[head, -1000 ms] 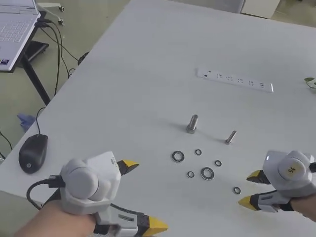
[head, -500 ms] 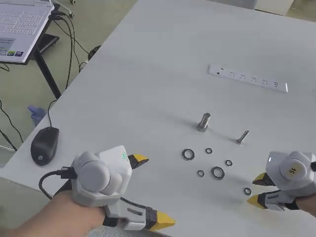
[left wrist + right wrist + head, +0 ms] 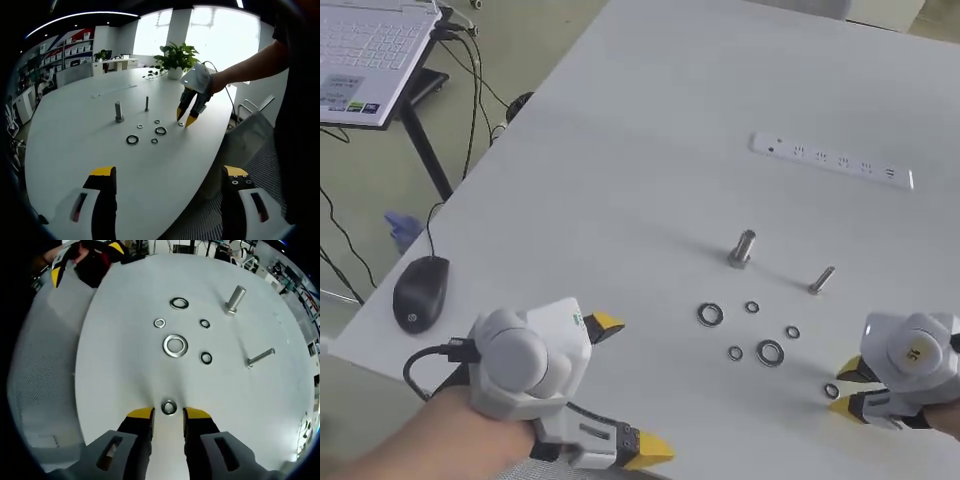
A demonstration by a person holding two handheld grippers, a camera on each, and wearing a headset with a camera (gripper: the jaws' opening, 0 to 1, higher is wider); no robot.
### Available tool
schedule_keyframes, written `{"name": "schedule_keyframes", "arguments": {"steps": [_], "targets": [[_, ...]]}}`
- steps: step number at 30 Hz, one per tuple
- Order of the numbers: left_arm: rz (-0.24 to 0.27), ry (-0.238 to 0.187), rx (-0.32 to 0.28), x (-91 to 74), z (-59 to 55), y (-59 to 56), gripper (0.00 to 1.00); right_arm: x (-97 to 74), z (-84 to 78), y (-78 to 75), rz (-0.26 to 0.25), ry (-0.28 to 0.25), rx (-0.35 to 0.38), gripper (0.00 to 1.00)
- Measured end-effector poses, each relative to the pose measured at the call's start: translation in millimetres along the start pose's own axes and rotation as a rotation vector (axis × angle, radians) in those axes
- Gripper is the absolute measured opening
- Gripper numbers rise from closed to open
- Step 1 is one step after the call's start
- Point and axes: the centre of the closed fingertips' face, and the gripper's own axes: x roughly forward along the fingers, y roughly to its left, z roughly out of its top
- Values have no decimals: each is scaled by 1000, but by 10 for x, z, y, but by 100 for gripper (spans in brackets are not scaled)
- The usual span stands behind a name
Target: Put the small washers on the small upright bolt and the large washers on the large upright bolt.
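Firstly, head view: the left gripper (image 3: 628,386) hangs over the near edge of the white bench (image 3: 620,180), jaws spread wide and empty. The right gripper (image 3: 840,390) sits low at the right, with its yellow tips on either side of the nearest small washer (image 3: 832,391). The large bolt (image 3: 743,248) and the small bolt (image 3: 821,280) stand apart from each other, beyond the washers. Between the bolts and the grippers lie two large washers (image 3: 710,314) and three other small washers (image 3: 752,307) (all six washers lie flat on the bench). A power strip (image 3: 832,161) lies beyond the bolts, and a mouse (image 3: 420,292) rests near the left edge.

Next, left gripper view: its own jaws are wide open, holding nothing. The right gripper (image 3: 184,120) points down at the washer group.

Lastly, right gripper view: the jaws are open by a narrow gap. The nearest small washer (image 3: 169,407) lies in that gap at the tips, with bare bench on both sides of it. The large bolt (image 3: 235,299) stands far ahead to the right, and the small bolt (image 3: 260,358) is nearer.
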Motion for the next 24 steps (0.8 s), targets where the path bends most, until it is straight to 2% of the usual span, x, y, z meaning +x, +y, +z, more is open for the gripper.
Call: {"name": "schedule_keyframes", "arguments": {"steps": [5,8,15,20,24], "targets": [[5,3,0,-39,-17,36,84,4,17,-2,-7,10,5,20],[5,4,-1,-49,-35,46,84,6,14,-1,-4,28,-20,18],[2,12,-3,-65,-66,22,81,19,19,-6,-5,99,-56,15],[4,14,5,-78,-38,32,80,34,3,-45,8,144,-55,13],[11,11,11,-87,7,56,78,31,-13,-55,21,140,-38,12]]}}
